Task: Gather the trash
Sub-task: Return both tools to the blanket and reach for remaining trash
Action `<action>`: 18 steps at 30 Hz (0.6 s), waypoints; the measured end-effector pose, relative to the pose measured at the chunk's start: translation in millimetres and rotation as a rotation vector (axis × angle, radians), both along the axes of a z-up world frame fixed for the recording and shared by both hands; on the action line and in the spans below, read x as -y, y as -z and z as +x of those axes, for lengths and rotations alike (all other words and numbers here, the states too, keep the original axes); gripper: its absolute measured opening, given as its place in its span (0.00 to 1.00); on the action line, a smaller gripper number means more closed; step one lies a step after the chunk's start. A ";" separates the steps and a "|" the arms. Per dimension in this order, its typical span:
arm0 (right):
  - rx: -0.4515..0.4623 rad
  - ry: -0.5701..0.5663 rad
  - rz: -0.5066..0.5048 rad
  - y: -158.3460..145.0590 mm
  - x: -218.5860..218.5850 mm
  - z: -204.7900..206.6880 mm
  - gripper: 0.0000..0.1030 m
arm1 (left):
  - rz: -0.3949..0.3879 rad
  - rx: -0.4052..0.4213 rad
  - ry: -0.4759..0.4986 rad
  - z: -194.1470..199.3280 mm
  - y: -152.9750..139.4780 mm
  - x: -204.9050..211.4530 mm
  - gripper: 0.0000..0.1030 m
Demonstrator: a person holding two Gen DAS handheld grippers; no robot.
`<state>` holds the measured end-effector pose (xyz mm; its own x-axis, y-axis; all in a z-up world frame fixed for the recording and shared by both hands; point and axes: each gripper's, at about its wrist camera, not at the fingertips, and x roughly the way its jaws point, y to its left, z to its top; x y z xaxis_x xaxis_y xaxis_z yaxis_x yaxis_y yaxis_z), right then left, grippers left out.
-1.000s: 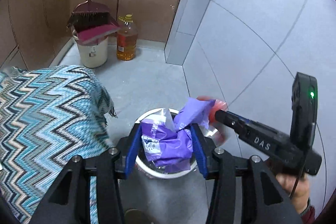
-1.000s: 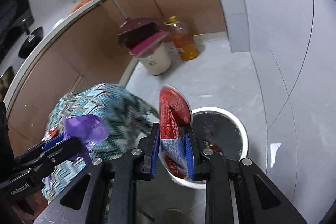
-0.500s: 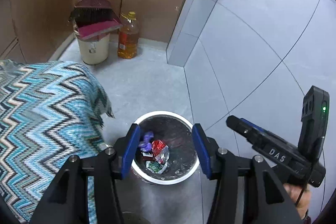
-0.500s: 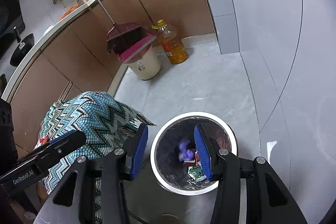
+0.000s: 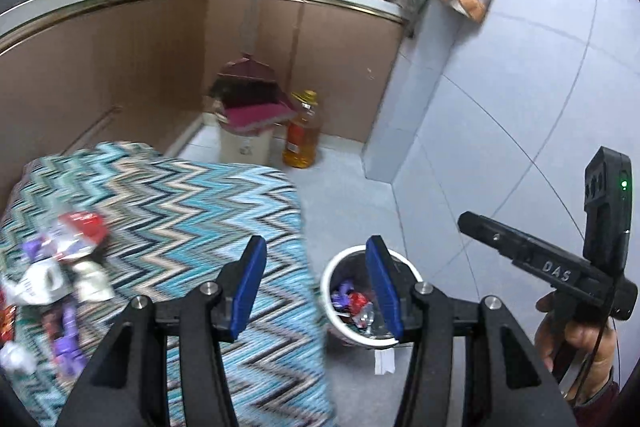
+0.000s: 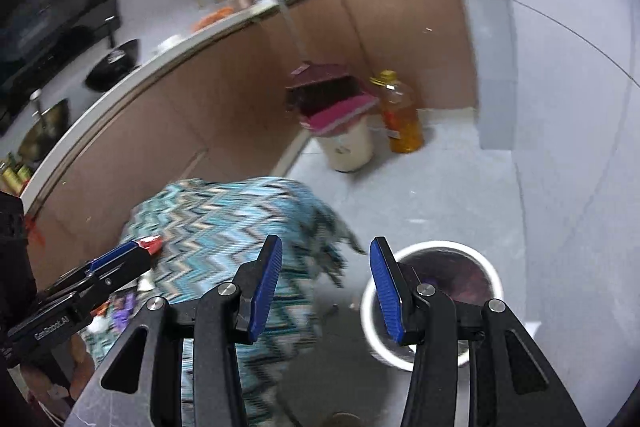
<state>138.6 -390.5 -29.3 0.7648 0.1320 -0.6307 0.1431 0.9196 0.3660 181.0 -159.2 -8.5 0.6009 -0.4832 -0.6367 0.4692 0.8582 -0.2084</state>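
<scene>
Nearest, we see our left gripper (image 5: pixel 316 287) and right gripper (image 6: pixel 326 285) both parted and empty. Just past them the white-rimmed trash bin (image 5: pixel 332 269) stands on the floor against the table's near corner, holding purple and red wrappers (image 5: pixel 350 301). More wrappers (image 5: pixel 60 267) lie blurred by the zigzag tablecloth's (image 5: pixel 192 203) left edge. Farther off, bare grey floor (image 5: pixel 344 187) reaches a lidded bin (image 5: pixel 246 143) and oil bottle (image 5: pixel 302 133) below the cabinets.

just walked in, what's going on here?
A person is clearing trash off a table under a zigzag cloth into a white bin on the floor. Both the left gripper and the right gripper are open and empty. Some wrappers already lie in the bin; a pile of wrappers is left on the cloth.
</scene>
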 end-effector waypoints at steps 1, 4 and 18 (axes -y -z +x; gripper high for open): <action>0.008 -0.018 0.001 -4.9 -9.1 -0.3 0.44 | -0.006 0.006 -0.019 -3.4 -2.8 -15.4 0.48; 0.027 -0.069 -0.005 -18.1 -39.3 -1.8 0.44 | -0.019 0.022 -0.065 -13.8 -8.8 -55.3 0.48; 0.054 -0.243 0.004 -49.0 -148.8 -8.7 0.44 | -0.074 0.037 -0.302 -61.3 -12.0 -212.4 0.49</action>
<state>129.9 -241.7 19.7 0.7431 0.3181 -0.5887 -0.1018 0.9233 0.3704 119.7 53.3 3.5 0.7464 -0.3239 -0.5813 0.2042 0.9429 -0.2631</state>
